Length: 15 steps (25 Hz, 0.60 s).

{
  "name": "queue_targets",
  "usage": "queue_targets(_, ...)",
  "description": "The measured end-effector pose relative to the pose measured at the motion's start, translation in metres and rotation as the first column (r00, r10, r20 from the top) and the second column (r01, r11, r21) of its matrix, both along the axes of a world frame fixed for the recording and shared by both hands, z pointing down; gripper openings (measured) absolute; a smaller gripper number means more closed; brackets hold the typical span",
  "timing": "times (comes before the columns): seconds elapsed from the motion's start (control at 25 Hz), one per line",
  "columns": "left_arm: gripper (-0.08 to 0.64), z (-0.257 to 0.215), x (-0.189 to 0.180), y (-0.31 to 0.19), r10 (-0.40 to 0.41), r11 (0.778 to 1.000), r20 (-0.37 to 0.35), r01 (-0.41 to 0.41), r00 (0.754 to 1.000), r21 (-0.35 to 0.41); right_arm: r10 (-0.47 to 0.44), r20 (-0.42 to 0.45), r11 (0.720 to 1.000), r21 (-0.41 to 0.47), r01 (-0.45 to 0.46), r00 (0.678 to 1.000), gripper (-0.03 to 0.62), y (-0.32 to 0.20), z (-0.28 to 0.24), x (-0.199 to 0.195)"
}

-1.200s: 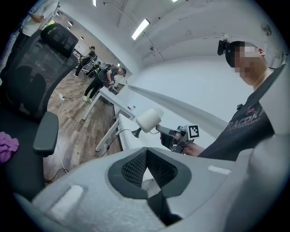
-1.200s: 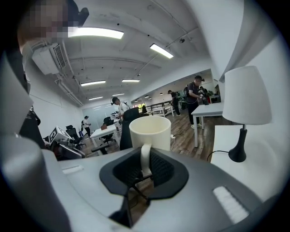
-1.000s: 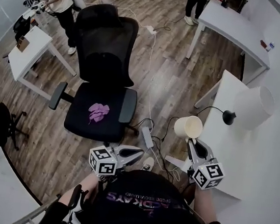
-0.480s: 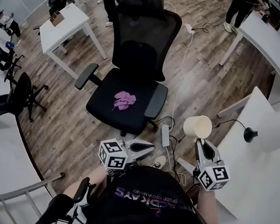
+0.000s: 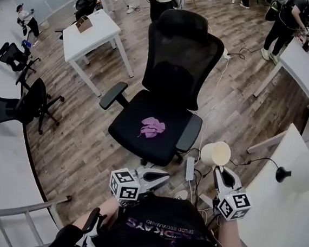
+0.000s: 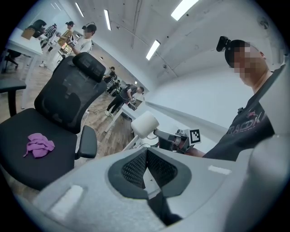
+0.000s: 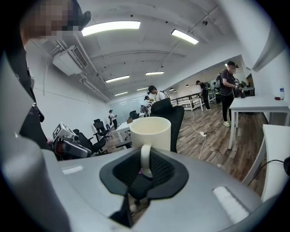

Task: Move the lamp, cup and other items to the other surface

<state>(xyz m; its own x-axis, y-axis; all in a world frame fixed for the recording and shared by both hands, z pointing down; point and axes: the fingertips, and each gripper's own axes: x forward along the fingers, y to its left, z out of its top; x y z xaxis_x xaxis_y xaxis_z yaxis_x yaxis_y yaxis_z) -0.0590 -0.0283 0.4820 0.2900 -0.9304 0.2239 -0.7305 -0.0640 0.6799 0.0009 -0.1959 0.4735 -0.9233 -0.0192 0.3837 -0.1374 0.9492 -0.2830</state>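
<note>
Lamp (image 5: 308,172) on white table (image 5: 275,227)

This is a big open office with a brown wood-plank floor (image 5: 87,141) and plain white walls (image 7: 68,99). Long strip lights (image 7: 111,28) run along the ceiling, and an air-conditioning unit (image 7: 72,59) hangs just under it. A black office chair (image 5: 168,94) with a mesh back stands in the middle of the floor. Just beside its base lie a power strip (image 5: 190,169) and loose cables (image 5: 218,83). Further back is a small white table (image 5: 92,33) with a brown box (image 5: 83,24) on it, and more black chairs (image 5: 31,100) are parked to the left. A long white table (image 5: 307,61) lines the right side, and the near table (image 5: 287,214) sits below it. A few people (image 5: 289,19) stand at the far end.
</note>
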Motion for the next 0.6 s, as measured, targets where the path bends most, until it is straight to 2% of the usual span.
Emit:
queue_targets(0.16,-0.003,0.003,-0.032,0.017,0.033,0.999,-0.013,-0.033,0.999,0.000,0.020,-0.005,1.000,0.014,-0.020,1.000,0.049,0.019,-0.004,-0.034)
queue_targets(0.32,-0.003,0.001,-0.075,0.038,0.076,0.997,-0.007,-0.076,0.997,-0.007,0.053,-0.002,0.999,-0.008,-0.053,0.999,0.049,0.045,-0.005,-0.077)
queue_targets(0.6,-0.003,0.011,-0.140,0.079,0.041,0.999,-0.057,-0.042,0.998,-0.008,0.032,-0.011,0.999,-0.030,-0.032,0.999,0.049,0.085,0.006,-0.154)
